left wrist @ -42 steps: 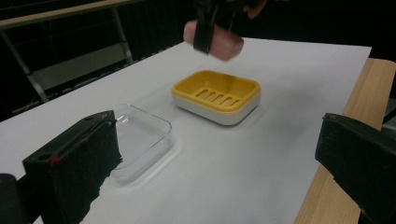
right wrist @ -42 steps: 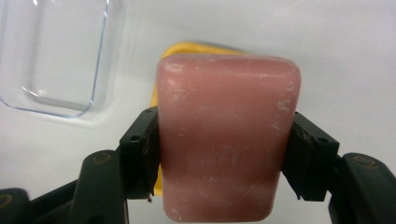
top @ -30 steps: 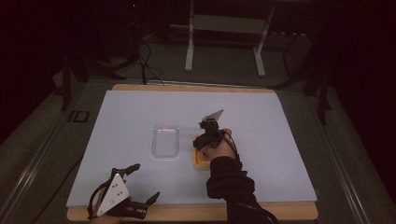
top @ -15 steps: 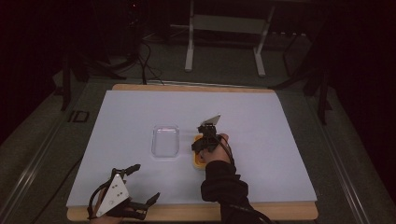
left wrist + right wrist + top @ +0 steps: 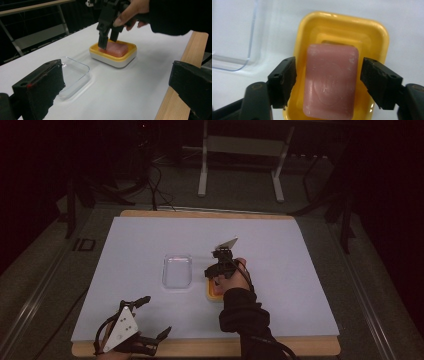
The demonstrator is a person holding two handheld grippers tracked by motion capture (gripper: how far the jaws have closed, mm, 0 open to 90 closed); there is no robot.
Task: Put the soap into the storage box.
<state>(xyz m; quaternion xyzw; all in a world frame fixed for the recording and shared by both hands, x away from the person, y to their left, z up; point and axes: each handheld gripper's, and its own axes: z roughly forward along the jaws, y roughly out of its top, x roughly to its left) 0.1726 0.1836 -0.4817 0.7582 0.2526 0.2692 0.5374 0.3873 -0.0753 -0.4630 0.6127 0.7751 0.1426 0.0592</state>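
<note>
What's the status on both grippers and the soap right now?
Right gripper open, jaws either side of pink soap in yellow dish. Left gripper open, idle at table's near edge. Clear lid beside dish, not obstructing.

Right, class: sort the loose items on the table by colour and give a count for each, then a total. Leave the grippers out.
Clear: 1, the clear tray
Yellow: 1, the soap dish
Pink: 1, the soap bar lying in that dish
Total: 3
</note>
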